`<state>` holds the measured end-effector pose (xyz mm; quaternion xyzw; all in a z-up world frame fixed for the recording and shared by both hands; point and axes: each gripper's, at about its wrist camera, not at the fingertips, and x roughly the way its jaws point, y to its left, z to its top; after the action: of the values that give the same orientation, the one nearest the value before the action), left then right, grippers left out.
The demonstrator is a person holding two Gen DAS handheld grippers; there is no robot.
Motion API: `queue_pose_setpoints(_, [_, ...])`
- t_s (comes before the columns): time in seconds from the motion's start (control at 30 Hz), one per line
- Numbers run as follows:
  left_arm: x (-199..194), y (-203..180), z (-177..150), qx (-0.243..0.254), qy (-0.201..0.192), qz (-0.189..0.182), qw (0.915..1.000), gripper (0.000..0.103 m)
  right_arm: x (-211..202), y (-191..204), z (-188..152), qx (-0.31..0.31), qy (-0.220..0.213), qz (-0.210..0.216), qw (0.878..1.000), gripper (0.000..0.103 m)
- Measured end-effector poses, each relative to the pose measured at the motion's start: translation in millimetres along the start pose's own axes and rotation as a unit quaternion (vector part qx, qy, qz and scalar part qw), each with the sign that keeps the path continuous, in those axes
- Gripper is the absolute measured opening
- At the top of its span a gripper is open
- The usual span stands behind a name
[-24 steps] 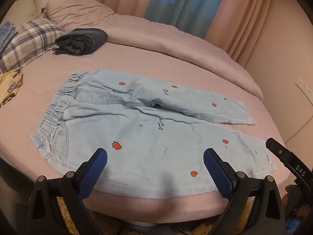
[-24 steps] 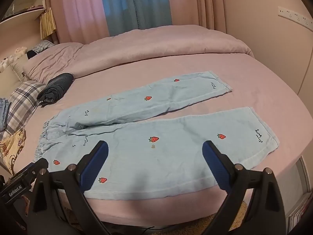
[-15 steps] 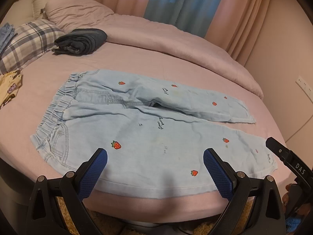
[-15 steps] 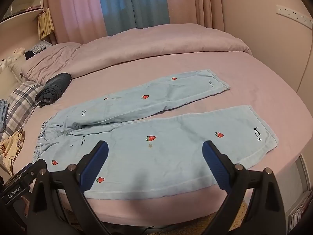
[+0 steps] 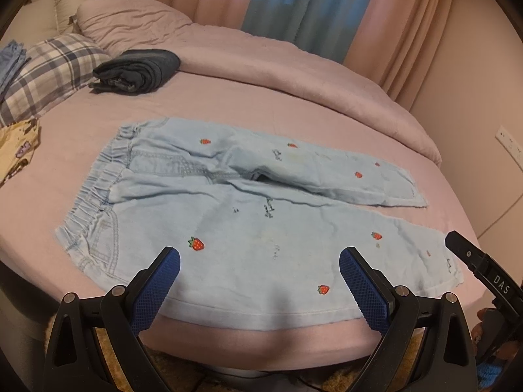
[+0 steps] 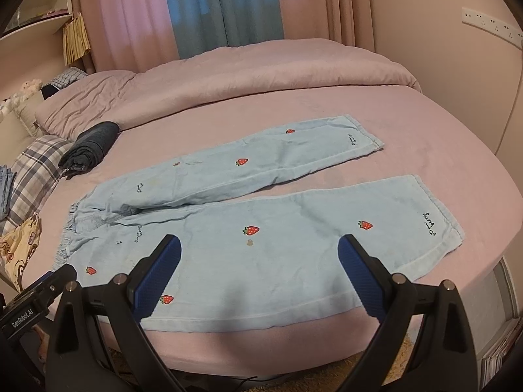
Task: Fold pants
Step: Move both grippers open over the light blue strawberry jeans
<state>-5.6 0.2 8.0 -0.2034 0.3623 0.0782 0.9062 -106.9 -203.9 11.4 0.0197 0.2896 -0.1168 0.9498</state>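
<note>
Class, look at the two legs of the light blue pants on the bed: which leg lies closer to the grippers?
The wider-looking leg along the bed's near edge, directly before both open grippers. The other leg angles away toward the pink duvet, apart from it at the hem.

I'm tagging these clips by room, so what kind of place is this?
Most likely a bedroom: a round bed with a pink sheet, a plaid pillow near its head, and curtains behind. Pants lie spread on the bed.

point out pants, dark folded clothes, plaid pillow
pants (image 5: 248, 238), left wrist view, near leg's thigh.
dark folded clothes (image 5: 140, 70), left wrist view, top of the bundle.
plaid pillow (image 5: 49, 72), left wrist view, middle of its face.
</note>
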Motion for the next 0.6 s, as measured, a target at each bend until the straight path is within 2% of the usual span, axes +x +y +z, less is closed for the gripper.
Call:
queue_pose_setpoints(0.37, [-24,-14,38,0.019,-0.028,-0.019,0.9993,0.098,-26,-6,8,0.006,-0.016,-0.005,1.000,0.097])
queue_pose_setpoints(0.5, [-28,-15,45,0.035,-0.065,-0.020,0.9971,0.098,-28,-6,8,0.007,-0.017,0.000,1.000,0.097])
queue_pose_setpoints(0.6, [-17,-7,50,0.029,-0.071,-0.020,0.9969,0.098,-26,-6,3,0.007,-0.019,0.000,1.000,0.097])
